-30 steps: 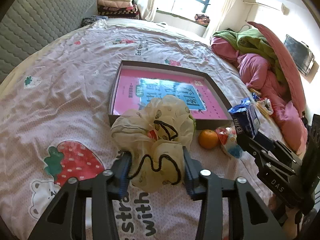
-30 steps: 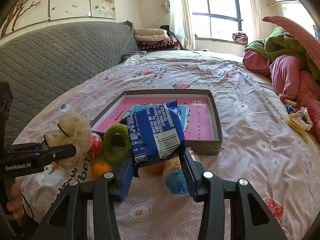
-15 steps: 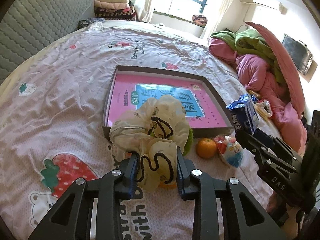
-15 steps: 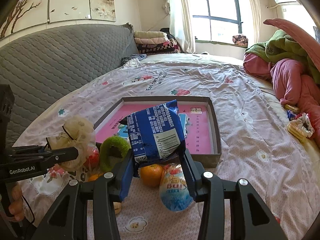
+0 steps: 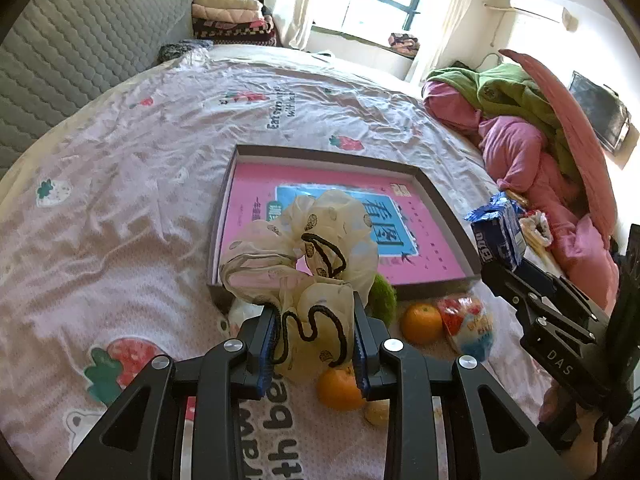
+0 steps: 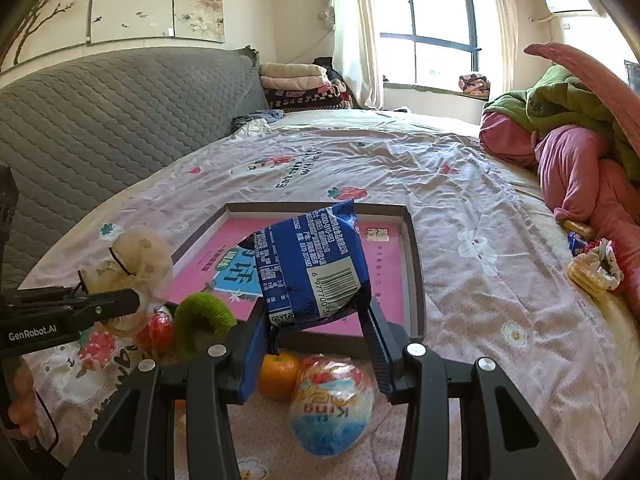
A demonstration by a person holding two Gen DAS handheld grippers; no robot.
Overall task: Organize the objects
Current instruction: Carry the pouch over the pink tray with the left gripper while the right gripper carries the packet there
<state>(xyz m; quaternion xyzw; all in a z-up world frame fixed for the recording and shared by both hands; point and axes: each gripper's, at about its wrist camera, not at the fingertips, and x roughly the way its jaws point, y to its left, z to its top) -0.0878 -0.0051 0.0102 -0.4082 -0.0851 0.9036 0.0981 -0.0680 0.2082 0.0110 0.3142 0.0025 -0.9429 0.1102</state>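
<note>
My left gripper is shut on a cream fabric scrunchie with black cord, held above the bed just before the grey tray's near left corner. My right gripper is shut on a blue snack packet, held over the near edge of the tray. The tray holds a pink book. On the sheet in front of the tray lie a green scrunchie, two oranges and a red-blue snack bag.
The bed has a strawberry-print sheet. A grey quilted headboard stands at the left. Pink and green bedding is piled at the right, with small snack items beside it. Folded blankets lie near the window.
My left gripper closed on the cream scrunchie and lifted it, uncovering an orange beneath. My right gripper rose and moved toward the tray with the blue packet.
</note>
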